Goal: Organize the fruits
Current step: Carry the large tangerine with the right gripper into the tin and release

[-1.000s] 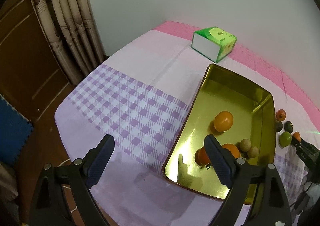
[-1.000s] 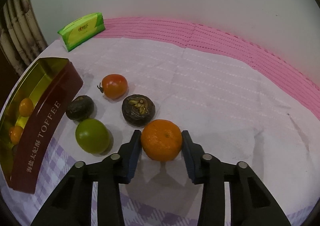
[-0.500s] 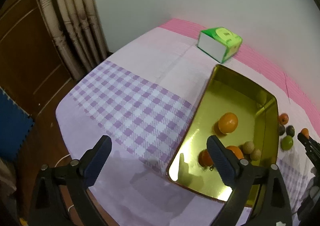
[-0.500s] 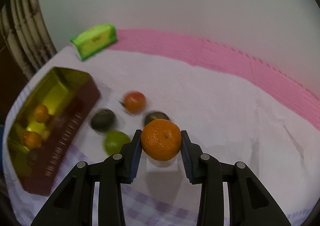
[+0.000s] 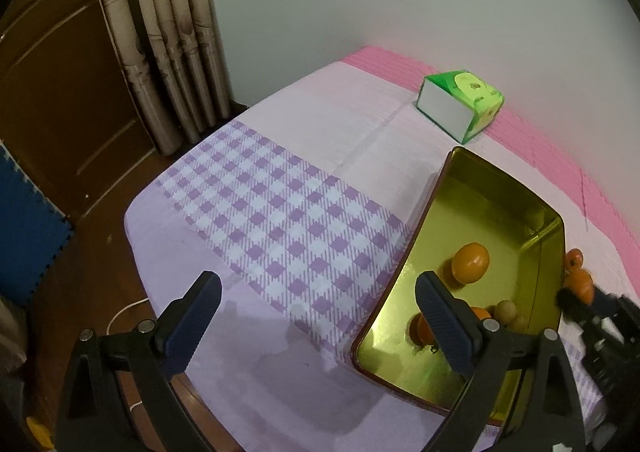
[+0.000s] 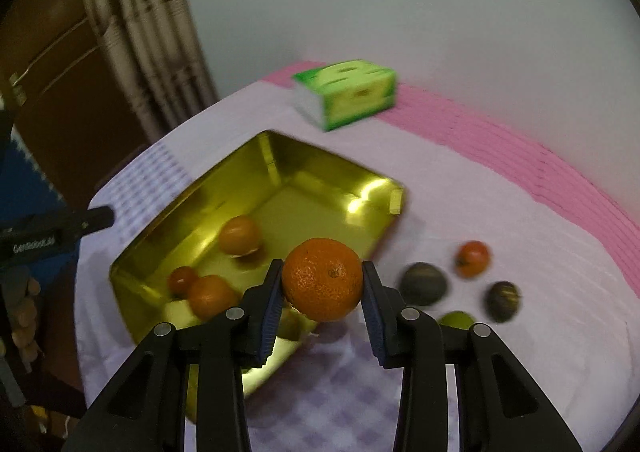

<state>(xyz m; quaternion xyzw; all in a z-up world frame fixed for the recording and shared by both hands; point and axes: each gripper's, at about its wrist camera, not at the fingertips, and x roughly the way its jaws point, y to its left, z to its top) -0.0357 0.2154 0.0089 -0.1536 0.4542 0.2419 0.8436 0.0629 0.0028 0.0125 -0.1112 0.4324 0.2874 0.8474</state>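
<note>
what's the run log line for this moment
right gripper: shut on orange, above gold tin edge | left gripper: open, holds nothing | loose fruit on cloth: four

Dimpled orange tangerine (image 6: 322,279) pinched above gold tin (image 6: 280,156)

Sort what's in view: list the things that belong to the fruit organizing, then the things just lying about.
Part of the job:
- orange clamped in the right gripper
- gold tin, fruit already inside
- tomato, two dark fruits, green fruit on the cloth
- left gripper, open, empty

Lying about:
- green tissue box
- curtain
</note>
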